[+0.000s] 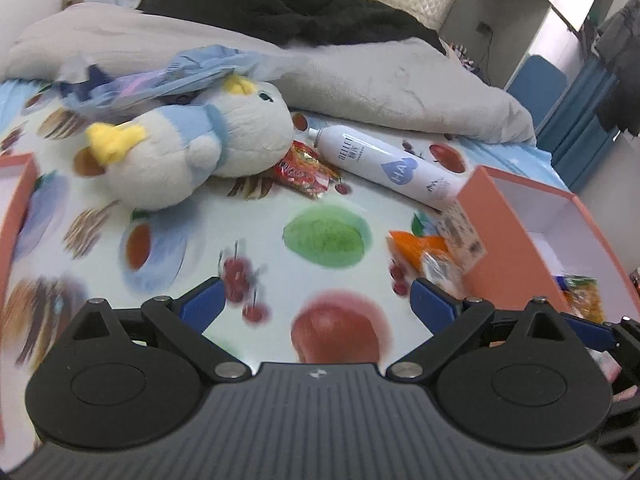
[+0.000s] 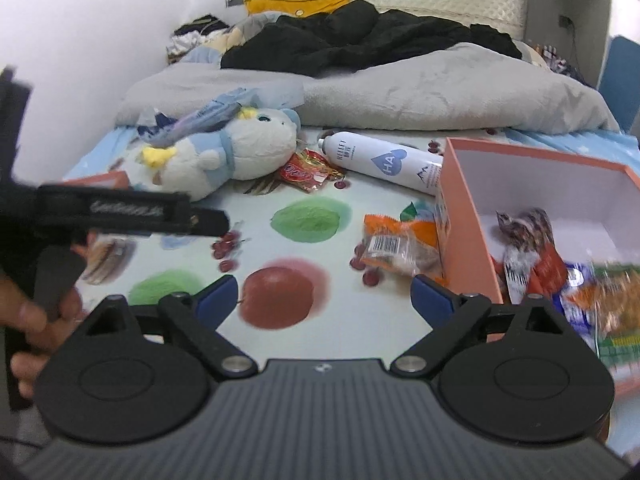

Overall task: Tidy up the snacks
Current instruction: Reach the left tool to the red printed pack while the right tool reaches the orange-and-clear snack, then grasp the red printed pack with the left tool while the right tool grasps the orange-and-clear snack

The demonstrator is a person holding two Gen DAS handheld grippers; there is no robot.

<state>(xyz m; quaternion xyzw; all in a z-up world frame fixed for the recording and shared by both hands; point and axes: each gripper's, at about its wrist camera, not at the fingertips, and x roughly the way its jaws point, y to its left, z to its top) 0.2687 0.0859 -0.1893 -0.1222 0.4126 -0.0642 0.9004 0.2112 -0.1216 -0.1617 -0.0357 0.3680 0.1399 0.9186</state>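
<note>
Nearest, right gripper [image 2: 322, 298] over the fruit-print sheet [image 2: 304, 216], blue pads wide apart, nothing between them. Just beyond its right pad, at about one o'clock, orange snack packet [image 2: 394, 246] flat on the sheet, barcode up, touching or nearly touching the near corner of the orange box [image 2: 466, 216]. At two to three o'clock, inside that open box, several snack packets [image 2: 532, 256] piled against the white inner wall, the nearest ones blurred. At nine o'clock in the right wrist view, a hand [image 2: 48, 316] on the black handle of the other tool. Left gripper [image 1: 316, 300] likewise spread wide and empty above the sheet; the same orange packet at two o'clock, just past its right pad, against the box corner. Farther on, at twelve o'clock, red snack packet [image 2: 308, 170] lying between plush penguin [image 2: 224, 150] at eleven and white spray can [image 2: 384, 166] at one, the can on its side with its base near the box. Farthest, grey duvet [image 2: 400, 92] and black clothing [image 2: 360, 36] heaped across the bed.
</note>
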